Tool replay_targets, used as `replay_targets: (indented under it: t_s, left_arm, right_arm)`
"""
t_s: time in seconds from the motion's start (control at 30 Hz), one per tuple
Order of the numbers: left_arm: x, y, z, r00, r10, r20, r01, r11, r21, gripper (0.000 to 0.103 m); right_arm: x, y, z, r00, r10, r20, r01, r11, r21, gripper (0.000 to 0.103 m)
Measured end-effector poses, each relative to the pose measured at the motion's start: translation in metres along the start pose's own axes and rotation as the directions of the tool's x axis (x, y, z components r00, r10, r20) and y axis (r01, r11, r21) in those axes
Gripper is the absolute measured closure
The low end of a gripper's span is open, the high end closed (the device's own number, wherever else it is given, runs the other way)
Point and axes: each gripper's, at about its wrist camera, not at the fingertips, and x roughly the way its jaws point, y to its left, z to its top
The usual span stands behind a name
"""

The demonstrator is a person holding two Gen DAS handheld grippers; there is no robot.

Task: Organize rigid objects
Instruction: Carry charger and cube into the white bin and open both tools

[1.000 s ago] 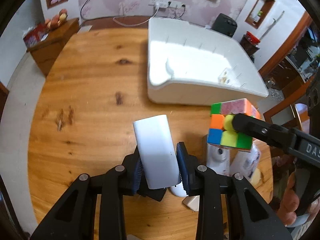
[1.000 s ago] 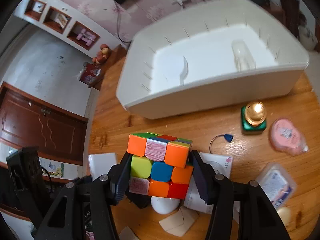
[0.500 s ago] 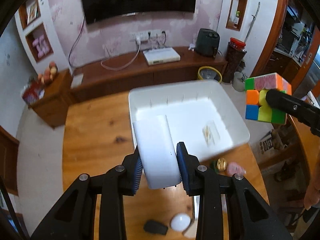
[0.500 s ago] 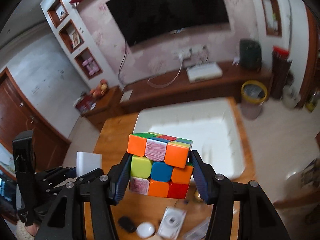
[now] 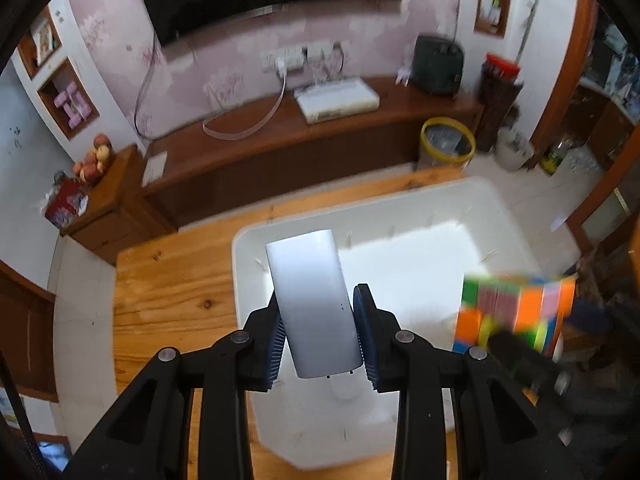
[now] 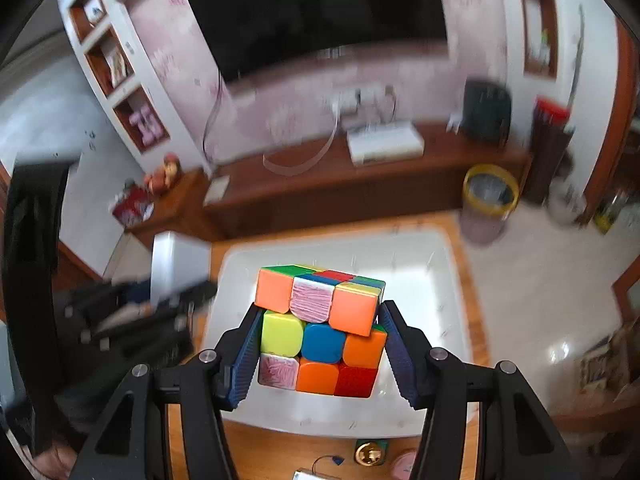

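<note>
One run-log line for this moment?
left gripper: shut on white box | right gripper: shut on puzzle cube | both above white bin

Both loads raised off the wooden table (image 5: 168, 292) and carried over the white bin (image 5: 500, 216): white power bank (image 5: 316, 304) now above its 9 o'clock wall, puzzle cube (image 6: 320, 332) above its centre.

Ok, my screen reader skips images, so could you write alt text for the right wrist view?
The right claw grips a scrambled puzzle cube above an open white bin on a wooden table. At the left, blurred, the left claw holds a white rectangular box; behind are a dark TV and a low wooden cabinet.
</note>
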Motion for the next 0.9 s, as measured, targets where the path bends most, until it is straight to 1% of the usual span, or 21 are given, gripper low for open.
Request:
replay_targets:
  t_s: [0.07, 0.17, 0.27, 0.37, 0.47, 0.57, 0.63, 0.67, 0.7, 0.73, 0.77, 0.8, 0.83, 0.9]
  left_arm:
    - [0.033, 0.001, -0.004, 0.998, 0.025, -0.057, -0.025, 1.0, 0.001, 0.068]
    - [0.065, 0.0, -0.01, 0.992, 0.044, -0.122, -0.045, 0.999, -0.001, 0.068]
    - [0.08, -0.001, -0.016, 0.987, 0.04, -0.155, -0.04, 0.999, 0.002, 0.068]
    - [0.088, -0.008, -0.021, 0.984, 0.045, -0.174, -0.041, 0.999, 0.027, 0.068]
    - [0.096, -0.014, -0.025, 0.978, 0.069, -0.198, -0.059, 0.997, 0.057, 0.068]
    - [0.098, -0.016, -0.028, 0.972, 0.059, -0.228, -0.049, 0.998, 0.049, 0.067]
    - [0.097, -0.016, -0.029, 0.973, 0.051, -0.225, -0.042, 0.998, 0.041, 0.067]
    - [0.094, -0.017, -0.028, 0.975, 0.044, -0.218, -0.036, 0.998, 0.041, 0.065]
    - [0.089, -0.018, -0.027, 0.978, 0.034, -0.207, -0.026, 0.999, 0.042, 0.062]
    - [0.085, -0.019, -0.026, 0.98, 0.027, -0.198, -0.019, 0.999, 0.043, 0.045]
    - [0.078, -0.02, -0.025, 0.982, 0.016, -0.186, -0.008, 0.999, 0.044, 0.022]
    - [0.07, -0.021, -0.025, 0.986, 0.014, -0.169, -0.007, 0.999, 0.042, 0.014]
    - [0.062, -0.021, -0.024, 0.989, 0.016, -0.146, -0.01, 0.999, 0.039, 0.01]
    - [0.044, -0.022, -0.024, 0.994, 0.006, -0.111, -0.002, 0.999, 0.039, 0.01]
  right_arm:
    - [0.027, -0.005, -0.011, 0.998, 0.0, -0.061, 0.001, 1.0, 0.014, 0.045]
    - [0.071, -0.011, -0.032, 0.987, -0.004, -0.163, 0.008, 1.0, 0.026, 0.045]
    - [0.091, -0.013, -0.047, 0.977, 0.015, -0.211, -0.01, 1.0, 0.028, 0.045]
    - [0.1, -0.013, -0.053, 0.971, 0.031, -0.239, -0.026, 0.999, 0.022, 0.045]
    - [0.109, -0.016, -0.057, 0.965, -0.007, -0.263, 0.009, 1.0, 0.006, 0.045]
    - [0.112, -0.021, -0.062, 0.962, -0.018, -0.274, 0.022, 1.0, 0.012, 0.044]
    - [0.11, -0.024, -0.064, 0.962, -0.011, -0.275, 0.019, 0.999, 0.026, 0.039]
    - [0.108, -0.025, -0.065, 0.962, -0.01, -0.273, 0.019, 0.999, 0.031, 0.032]
    - [0.104, -0.027, -0.066, 0.965, -0.012, -0.264, 0.021, 0.999, 0.034, 0.028]
    - [0.099, -0.027, -0.066, 0.968, -0.019, -0.252, 0.028, 0.999, 0.029, 0.027]
    - [0.095, -0.027, -0.066, 0.969, -0.026, -0.245, 0.033, 0.999, 0.025, 0.027]
    - [0.089, -0.025, -0.068, 0.971, -0.03, -0.236, 0.036, 0.999, 0.02, 0.027]
    - [0.081, -0.024, -0.07, 0.974, -0.025, -0.224, 0.03, 0.999, 0.019, 0.027]
    - [0.068, -0.021, -0.072, 0.979, -0.017, -0.201, 0.022, 1.0, 0.019, 0.027]
